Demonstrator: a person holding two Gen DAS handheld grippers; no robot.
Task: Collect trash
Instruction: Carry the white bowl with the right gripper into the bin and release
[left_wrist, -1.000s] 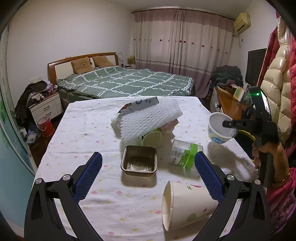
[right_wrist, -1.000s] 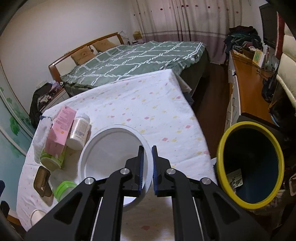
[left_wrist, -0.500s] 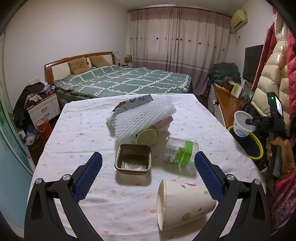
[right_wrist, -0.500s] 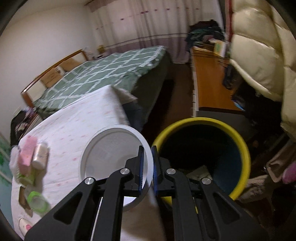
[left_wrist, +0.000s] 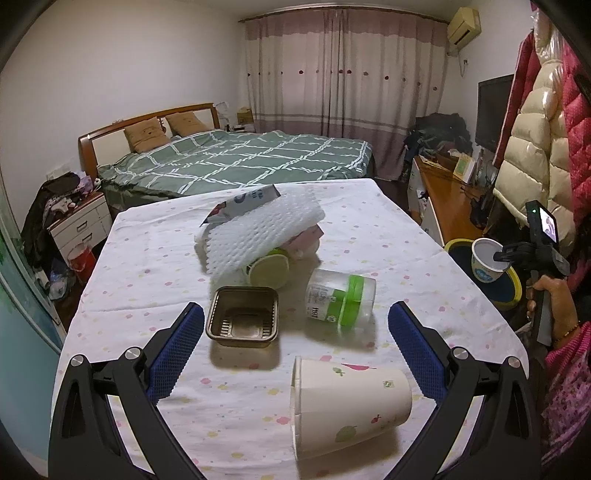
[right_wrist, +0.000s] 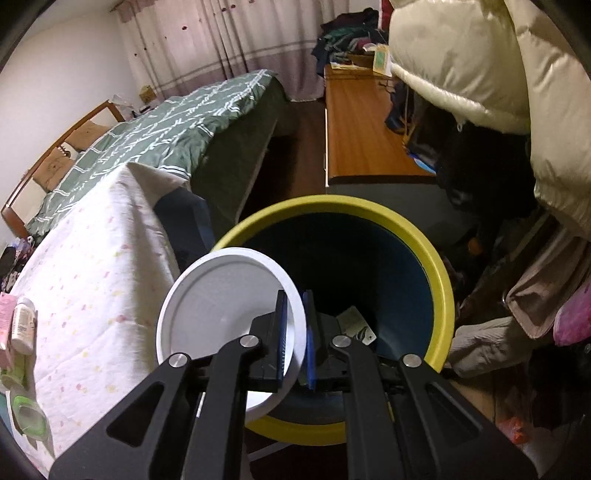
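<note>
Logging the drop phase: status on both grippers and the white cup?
Right gripper shut on white cup rim, over yellow-rimmed bin. Left gripper open, above table, paper cup between its fingers. Drop path unobstructed.

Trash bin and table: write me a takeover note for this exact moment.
Right gripper: jaws shut on the white cup by its rim, over the yellow-rimmed bin; not yet dropped.
Left gripper: open, empty, above the table.
Done: some paper already lies in the bin.
Left on the table: paper cup on its side, foil tray, green-lidded jar, foam sheet over more items.
</note>
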